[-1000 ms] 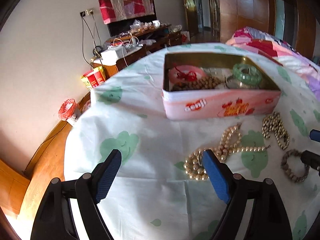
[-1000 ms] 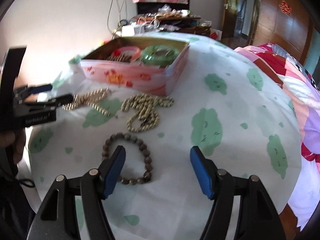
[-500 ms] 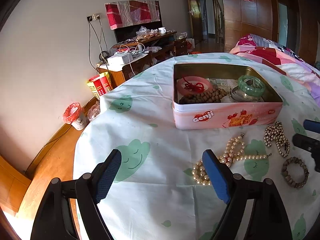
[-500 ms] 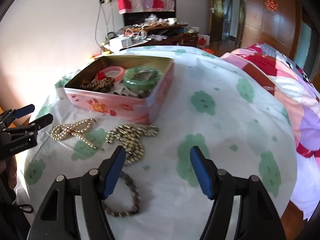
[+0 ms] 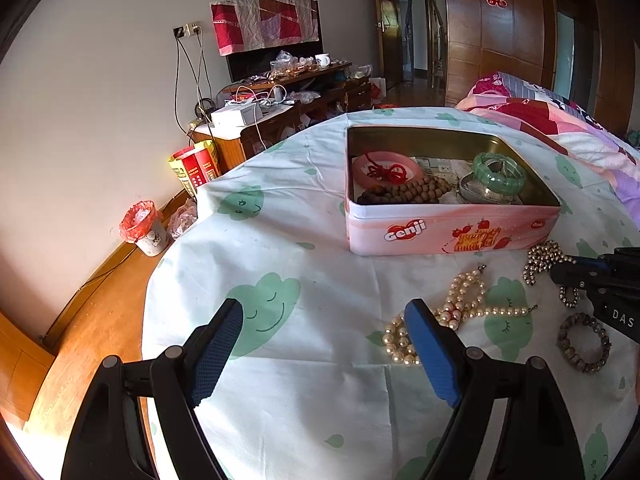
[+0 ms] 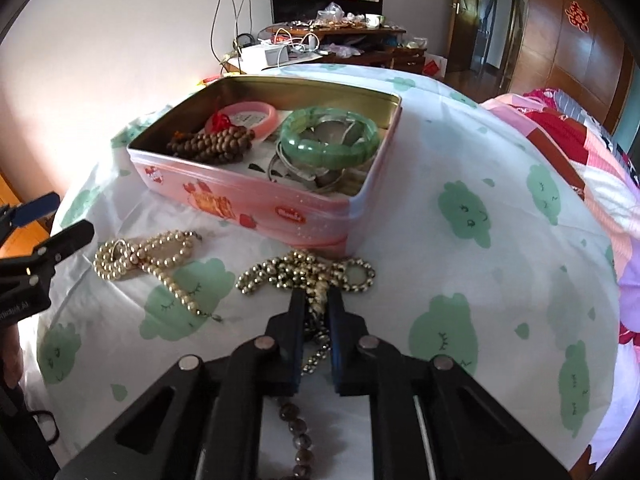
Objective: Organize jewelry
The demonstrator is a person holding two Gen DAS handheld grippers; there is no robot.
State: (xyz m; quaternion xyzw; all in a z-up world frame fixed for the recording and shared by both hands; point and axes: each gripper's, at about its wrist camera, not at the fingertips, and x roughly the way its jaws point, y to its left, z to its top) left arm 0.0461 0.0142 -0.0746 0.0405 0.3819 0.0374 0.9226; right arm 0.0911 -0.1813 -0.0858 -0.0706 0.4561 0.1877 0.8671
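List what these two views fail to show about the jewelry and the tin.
- Dark bead bracelet, right wrist view: mostly hidden under the right tool.
- Gold bead chain: pinched part covered by the fingers.
- Tin floor: buried under bangles.
- Right tool, left wrist view: cut off by the edge.

Tins: one, pink tin, open, at 12 o'clock on the cloth.
Bangles in tin: two, pink bangle at 10 o'clock, green bangle at 3 o'clock.
Bead strings in tin: one, brown wooden beads; metal rings under the green bangle possibly two, view poor.
Strands on cloth: three, pearl necklace, gold bead strand, dark bead bracelet.
Grippers: two, left gripper, right gripper.
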